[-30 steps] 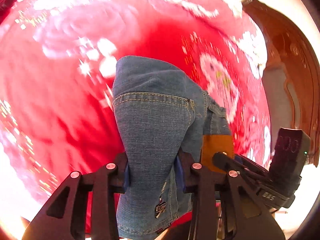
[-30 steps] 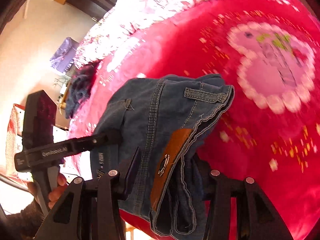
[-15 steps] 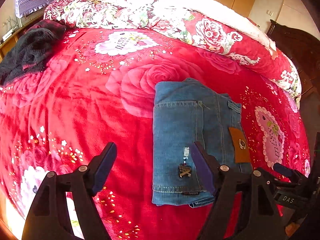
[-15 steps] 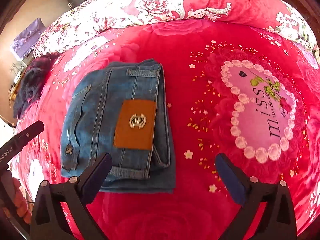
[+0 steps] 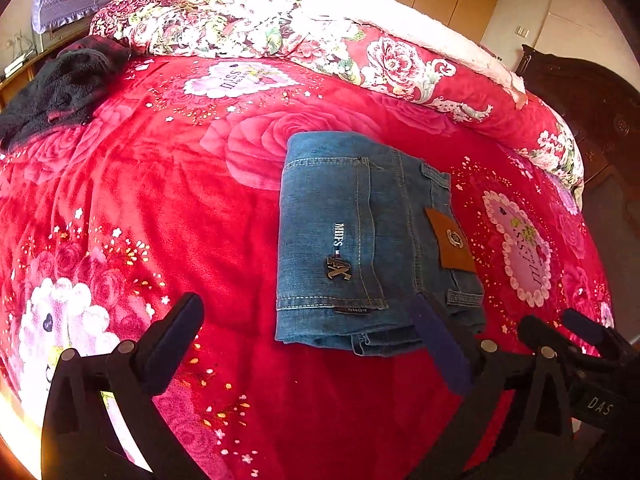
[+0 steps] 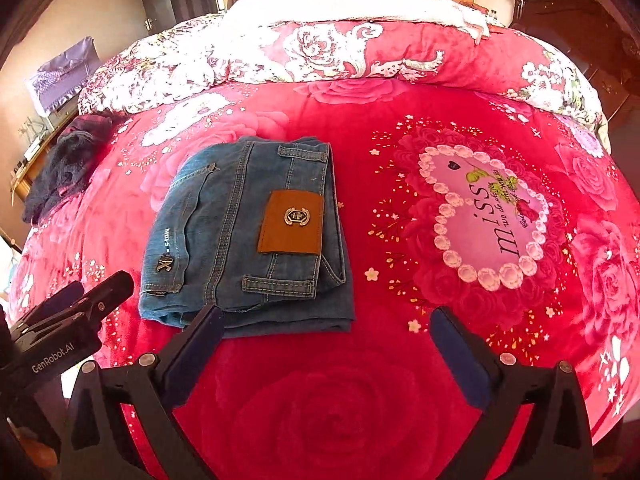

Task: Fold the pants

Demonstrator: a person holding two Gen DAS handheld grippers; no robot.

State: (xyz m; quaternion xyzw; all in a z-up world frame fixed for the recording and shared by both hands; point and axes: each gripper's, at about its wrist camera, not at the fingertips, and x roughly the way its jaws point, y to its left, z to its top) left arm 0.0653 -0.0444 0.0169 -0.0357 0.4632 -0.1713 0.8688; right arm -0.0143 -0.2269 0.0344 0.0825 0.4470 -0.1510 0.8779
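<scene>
Folded pants [image 5: 360, 240] lie flat on the bed [image 5: 160, 200]; left tongs [image 5: 316, 344] and right tongs [image 6: 328, 344] spread wide, gripping nothing.

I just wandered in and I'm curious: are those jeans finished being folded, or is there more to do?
They look finished: the jeans lie in a compact folded stack on the red blanket. Nothing is in hand; the left gripper and right gripper are both open, short of the denim. Little seems left, perhaps tidying an edge.
</scene>
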